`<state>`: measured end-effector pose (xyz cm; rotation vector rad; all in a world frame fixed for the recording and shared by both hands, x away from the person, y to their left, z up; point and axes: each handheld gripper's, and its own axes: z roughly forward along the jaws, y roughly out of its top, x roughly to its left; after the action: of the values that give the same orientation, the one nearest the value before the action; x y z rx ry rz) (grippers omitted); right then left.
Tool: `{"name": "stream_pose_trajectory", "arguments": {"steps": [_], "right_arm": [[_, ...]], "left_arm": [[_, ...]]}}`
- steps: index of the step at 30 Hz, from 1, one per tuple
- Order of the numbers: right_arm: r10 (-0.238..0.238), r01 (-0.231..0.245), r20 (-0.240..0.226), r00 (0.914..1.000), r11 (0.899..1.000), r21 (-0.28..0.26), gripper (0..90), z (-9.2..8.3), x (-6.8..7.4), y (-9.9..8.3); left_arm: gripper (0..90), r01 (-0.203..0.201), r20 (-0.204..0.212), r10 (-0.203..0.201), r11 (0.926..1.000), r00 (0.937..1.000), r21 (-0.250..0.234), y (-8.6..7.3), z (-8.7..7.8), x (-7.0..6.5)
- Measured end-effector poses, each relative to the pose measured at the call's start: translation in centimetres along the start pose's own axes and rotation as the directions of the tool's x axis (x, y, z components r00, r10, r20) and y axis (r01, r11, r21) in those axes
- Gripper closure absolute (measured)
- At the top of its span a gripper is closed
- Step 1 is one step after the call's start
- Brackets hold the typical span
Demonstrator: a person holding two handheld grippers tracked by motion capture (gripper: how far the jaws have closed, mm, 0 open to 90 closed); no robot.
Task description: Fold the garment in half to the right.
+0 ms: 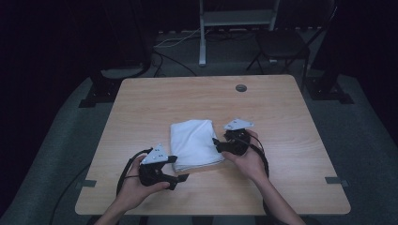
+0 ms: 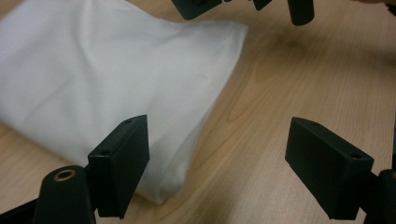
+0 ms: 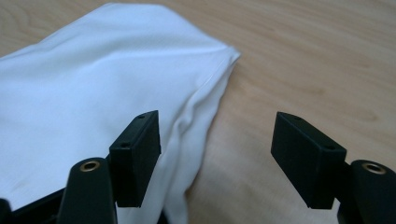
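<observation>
A folded white cloth (image 1: pixel 195 143) lies flat in the middle of the wooden table (image 1: pixel 155 98). My left gripper (image 1: pixel 180 168) sits at the cloth's near left corner, jaws open and pointing right. In the left gripper view the cloth (image 2: pixel 102 79) reaches past the left jaw, and bare wood shows between the open left gripper (image 2: pixel 223 163) jaws. My right gripper (image 1: pixel 217 144) rests at the cloth's right edge, pointing left, open. Seen along the right gripper (image 3: pixel 219 154), the cloth (image 3: pixel 93 93) edge lies beside its left jaw, not pinched.
A round cable hole (image 1: pixel 241 87) sits near the table's far edge. Grey tape tabs (image 1: pixel 336 180) mark the near edges. Behind the table stand a chair (image 1: pixel 281 42) and a white stand leg (image 1: pixel 202 37). The other gripper's jaws (image 2: pixel 243 7) show at the left gripper view's top.
</observation>
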<state>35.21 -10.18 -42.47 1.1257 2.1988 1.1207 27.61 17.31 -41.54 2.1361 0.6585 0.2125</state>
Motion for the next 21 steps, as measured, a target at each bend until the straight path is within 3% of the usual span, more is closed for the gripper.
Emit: {"name": "stream_pose_trajectory", "arguments": {"steps": [5,12,21], "right_arm": [[-0.002,0.002,-0.028,0.9996,1.0,0.005,31.7,-0.9,0.8,-1.2],[-0.01,0.01,-0.006,0.9999,1.0,0.018,34.2,-0.9,1.3,-2.5],[-0.005,0.005,-0.005,1.0,1.0,0.015,34.6,-0.4,2.1,-2.6]], "left_arm": [[21.7,0.007,0.023,-0.008,0.9988,0.9997,0.049,-0.8,1.2,-0.3],[21.9,0.037,0.038,-0.039,0.9979,0.9985,0.052,-1.3,1.3,0.2],[21.9,0.071,-0.025,-0.071,0.9968,0.9972,0.036,-1.6,0.9,2.0]]}}
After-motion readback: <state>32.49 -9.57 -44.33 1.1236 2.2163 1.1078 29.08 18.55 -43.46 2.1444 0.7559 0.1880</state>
